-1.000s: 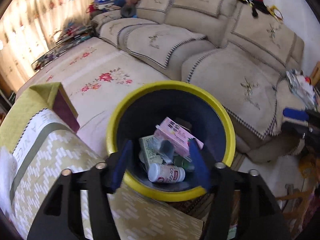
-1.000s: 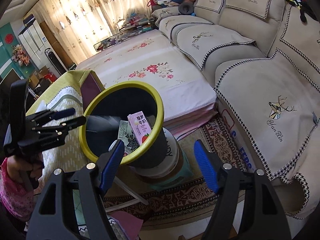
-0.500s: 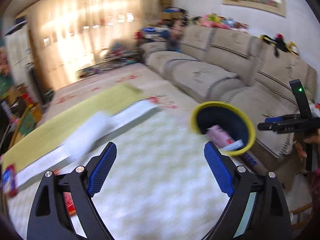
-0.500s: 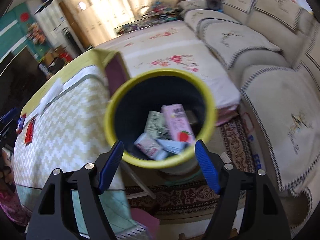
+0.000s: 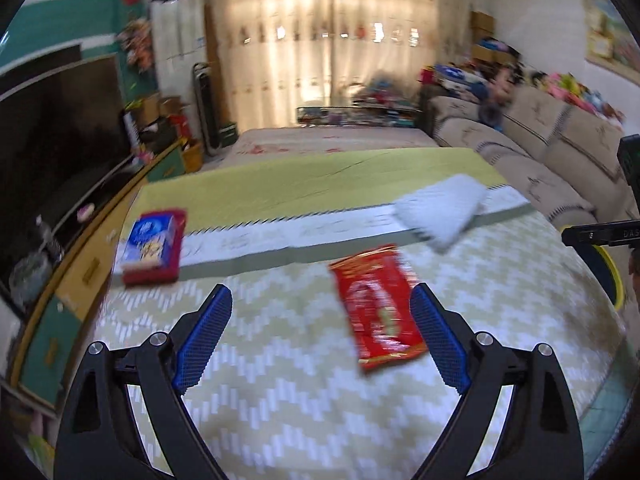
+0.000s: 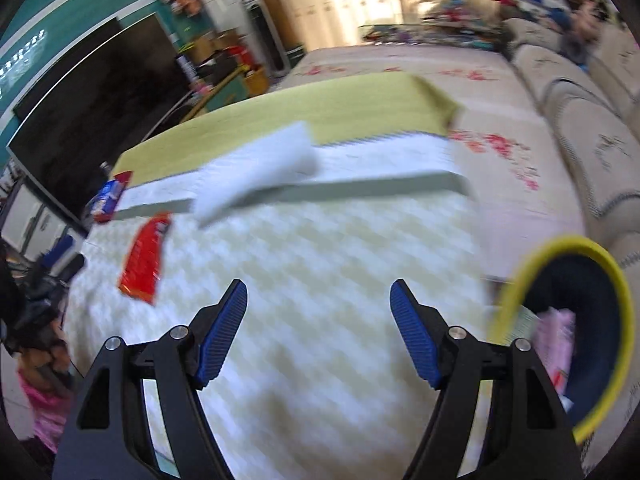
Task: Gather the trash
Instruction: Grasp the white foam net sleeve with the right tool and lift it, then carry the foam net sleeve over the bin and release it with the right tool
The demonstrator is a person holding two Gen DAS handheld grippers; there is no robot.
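Observation:
A red snack wrapper [image 5: 376,308] lies flat on the zigzag-patterned table [image 5: 280,400], just ahead of my open, empty left gripper [image 5: 320,336] and near its right finger. It also shows in the right wrist view [image 6: 146,256], far left of my open, empty right gripper [image 6: 318,332]. A red and blue packet [image 5: 154,246] lies at the table's left; it shows small in the right wrist view [image 6: 110,196]. A white folded cloth or tissue [image 5: 440,210] lies further back; it also shows in the right wrist view [image 6: 256,168]. The yellow-rimmed dark bin [image 6: 576,332] with trash stands right of the table.
A beige sofa [image 5: 560,152] runs along the right. A dark TV [image 5: 52,152] on a green cabinet stands left of the table. The right gripper's body [image 5: 600,234] shows at the right edge of the left wrist view. A person in pink [image 6: 44,392] is at the lower left.
Both grippers have swung left, away from the bin and over the table. The wrapper, packet and cloth have come into view; the bin has slid to the right edge.

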